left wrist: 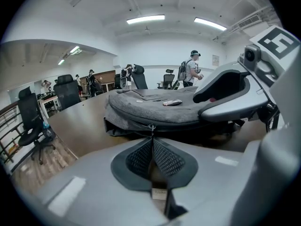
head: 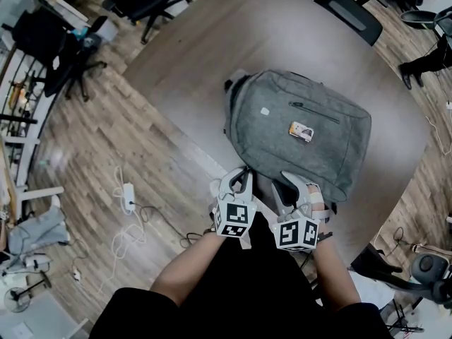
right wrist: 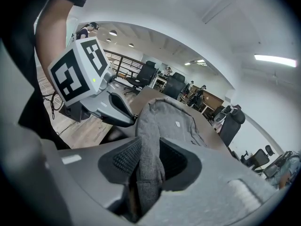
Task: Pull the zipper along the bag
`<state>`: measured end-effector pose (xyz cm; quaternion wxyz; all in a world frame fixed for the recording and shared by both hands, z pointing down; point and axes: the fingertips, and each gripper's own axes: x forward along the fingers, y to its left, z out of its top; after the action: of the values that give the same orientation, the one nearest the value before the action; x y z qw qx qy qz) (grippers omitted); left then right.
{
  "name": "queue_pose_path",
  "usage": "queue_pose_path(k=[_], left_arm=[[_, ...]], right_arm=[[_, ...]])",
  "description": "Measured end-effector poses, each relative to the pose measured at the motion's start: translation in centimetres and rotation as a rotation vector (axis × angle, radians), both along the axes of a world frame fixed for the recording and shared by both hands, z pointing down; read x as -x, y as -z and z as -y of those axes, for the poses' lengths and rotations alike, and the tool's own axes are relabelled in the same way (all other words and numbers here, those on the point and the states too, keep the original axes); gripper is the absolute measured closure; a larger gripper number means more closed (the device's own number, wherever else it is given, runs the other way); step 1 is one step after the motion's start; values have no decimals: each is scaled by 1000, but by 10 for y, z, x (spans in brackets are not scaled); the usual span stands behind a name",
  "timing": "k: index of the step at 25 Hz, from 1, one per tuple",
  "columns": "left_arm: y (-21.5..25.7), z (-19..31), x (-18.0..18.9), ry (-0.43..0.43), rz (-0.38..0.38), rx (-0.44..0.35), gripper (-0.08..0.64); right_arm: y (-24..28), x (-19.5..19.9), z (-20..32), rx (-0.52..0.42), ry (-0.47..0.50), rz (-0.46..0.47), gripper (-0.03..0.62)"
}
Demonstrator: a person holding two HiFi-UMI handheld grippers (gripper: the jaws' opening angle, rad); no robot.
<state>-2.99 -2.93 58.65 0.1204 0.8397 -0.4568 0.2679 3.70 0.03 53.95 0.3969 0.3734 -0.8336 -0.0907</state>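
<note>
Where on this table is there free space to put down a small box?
The table is bare left of the backpack, out to its rim, and beyond the backpack toward the far chairs. The near edge is crowded: there the left gripper pinches the zipper pull and the right gripper clamps the backpack.

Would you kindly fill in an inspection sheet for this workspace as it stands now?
Surface: dark table, carrying the bag.
Job's things: grey bag lying flat; zipper pull at its near edge.
Clutter: small card on top of the bag.
Grippers: left gripper shut on the zipper pull; right gripper shut on a fold of the bag's fabric.
Cables: power strip with white leads on the floor, left of the table.
Surroundings: office chairs around the table; people in the background.
</note>
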Motion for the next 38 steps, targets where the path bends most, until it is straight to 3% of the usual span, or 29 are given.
queue_pose_path(k=[19,38], left_arm=[[9,-10,6,-72,15,-26,535],[8,-6,3,-88,30,-51,535]], right_arm=[[0,1,2,12,0,41,469],[1,4,3,8,10,43,472]])
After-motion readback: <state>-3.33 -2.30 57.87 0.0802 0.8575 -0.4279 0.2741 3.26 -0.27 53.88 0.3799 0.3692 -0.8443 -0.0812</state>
